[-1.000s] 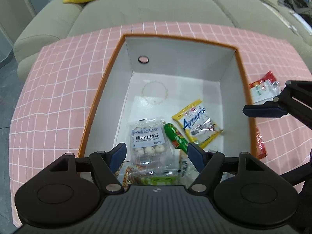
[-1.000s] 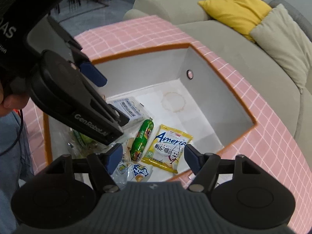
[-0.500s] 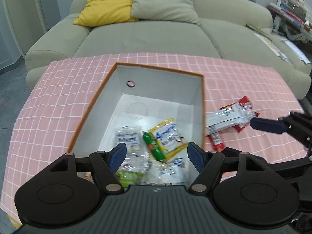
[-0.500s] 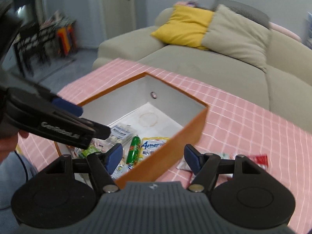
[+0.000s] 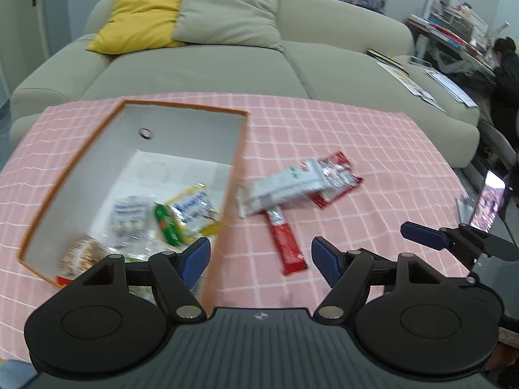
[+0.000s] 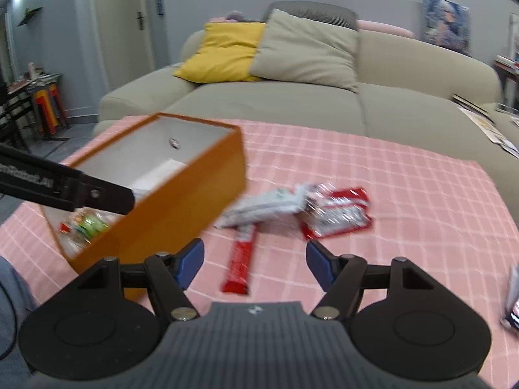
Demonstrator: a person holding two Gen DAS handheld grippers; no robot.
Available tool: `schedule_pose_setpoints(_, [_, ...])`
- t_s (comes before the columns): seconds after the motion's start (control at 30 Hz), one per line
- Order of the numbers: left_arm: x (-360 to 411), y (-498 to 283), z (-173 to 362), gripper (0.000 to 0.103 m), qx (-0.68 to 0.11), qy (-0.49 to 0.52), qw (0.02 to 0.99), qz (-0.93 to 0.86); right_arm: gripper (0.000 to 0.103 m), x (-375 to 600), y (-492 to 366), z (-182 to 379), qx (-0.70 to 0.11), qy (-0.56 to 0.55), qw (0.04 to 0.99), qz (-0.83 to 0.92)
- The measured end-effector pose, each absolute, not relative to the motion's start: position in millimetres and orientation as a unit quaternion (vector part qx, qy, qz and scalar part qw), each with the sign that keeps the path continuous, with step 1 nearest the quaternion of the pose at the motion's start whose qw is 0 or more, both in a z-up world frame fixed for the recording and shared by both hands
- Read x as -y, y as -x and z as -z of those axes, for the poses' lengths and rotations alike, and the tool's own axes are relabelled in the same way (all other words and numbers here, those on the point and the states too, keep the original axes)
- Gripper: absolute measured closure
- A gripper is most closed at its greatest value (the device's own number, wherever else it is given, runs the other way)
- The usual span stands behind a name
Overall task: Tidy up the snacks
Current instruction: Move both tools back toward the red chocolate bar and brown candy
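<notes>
Now right tool (image 6: 254,264) wide, empty; long red foil snack stick (image 6: 239,264) lies just ahead, lengthwise w/ approach, nearer than left tool (image 5: 261,261).

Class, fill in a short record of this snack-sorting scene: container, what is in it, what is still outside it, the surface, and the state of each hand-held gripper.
container: orange box, open top, white inside
in box: several snack packets, blurred
outside box: white packet, red shiny packet, red stick packet
surface: pink checked tablecloth
left hand-held gripper: open, empty
right hand-held gripper: open, empty
</notes>
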State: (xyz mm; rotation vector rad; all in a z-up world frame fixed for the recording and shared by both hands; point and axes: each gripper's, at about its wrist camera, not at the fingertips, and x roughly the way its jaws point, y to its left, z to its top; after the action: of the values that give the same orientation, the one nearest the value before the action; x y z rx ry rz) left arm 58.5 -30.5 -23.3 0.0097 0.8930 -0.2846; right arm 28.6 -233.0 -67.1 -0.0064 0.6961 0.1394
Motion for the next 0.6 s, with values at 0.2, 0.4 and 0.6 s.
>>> schedule_pose_setpoints(0.2, [55.0, -54.6, 52.8, 0.021, -0.445, 0.007, 0.884, 0.141, 0.036, 248.5, -24.0, 87.3, -0.355, 0.003, 0.934, -0.044])
schedule_pose_setpoints(0.4, [73.8, -66.0, 76.2, 0.026, -0.460, 0.020, 0.878, 0.131, 0.038, 252.2, -32.4, 100.6, -0.355, 0.024, 0.934, -0.040])
schedule_pose_setpoints(0.6, [85.9, -91.4, 95.3, 0.036, -0.468, 0.026, 0.876, 0.112, 0.044, 265.9, -56.2, 113.0, -0.359, 0.042, 0.932, -0.036])
